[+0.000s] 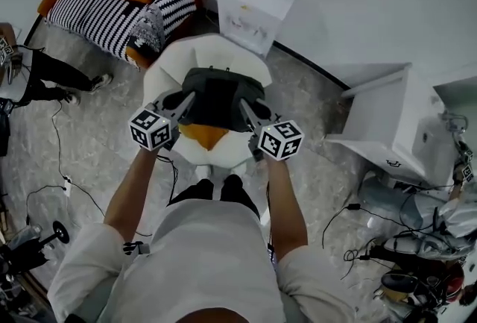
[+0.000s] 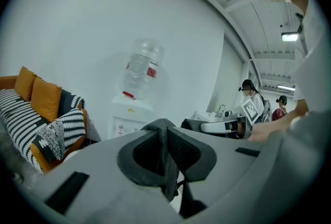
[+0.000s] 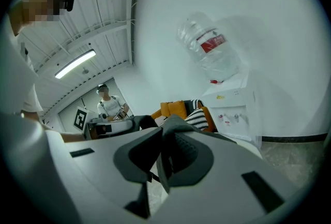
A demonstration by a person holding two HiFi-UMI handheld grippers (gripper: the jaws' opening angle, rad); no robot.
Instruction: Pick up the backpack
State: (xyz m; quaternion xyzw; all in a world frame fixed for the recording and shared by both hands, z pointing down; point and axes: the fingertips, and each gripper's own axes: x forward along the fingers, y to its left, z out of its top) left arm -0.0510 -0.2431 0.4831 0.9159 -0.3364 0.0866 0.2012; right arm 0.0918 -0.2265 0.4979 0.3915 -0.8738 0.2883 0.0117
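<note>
The left gripper (image 1: 186, 98) has its jaws pressed nearly together on a fold of dark fabric (image 2: 164, 132), which runs up between the pads in its own view. The right gripper (image 1: 244, 104) does the same, its jaws pinching a matching band of dark fabric (image 3: 166, 130). Both folds appear to be straps or edges of the backpack (image 1: 216, 94).

In the head view the backpack is a dark, flattish bag slung between the two grippers, one at each side. It sits over the far half of a white chair (image 1: 160, 68), and an orange cushion (image 1: 205, 136) shows on the seat near the front edge, below the bag. Whether the bag touches the seat cannot be told, though it looks carried by the grippers and not by the chair.

Beyond the chair stand a water dispenser (image 1: 257, 4) against the wall and a striped sofa (image 1: 119, 1) to the left.

The step in hand looks like the lift itself, with both grips made. The next move calls for holding both pinches firm and keeping the two hands level, so the bag neither slips nor tips as it clears the chair.
</note>
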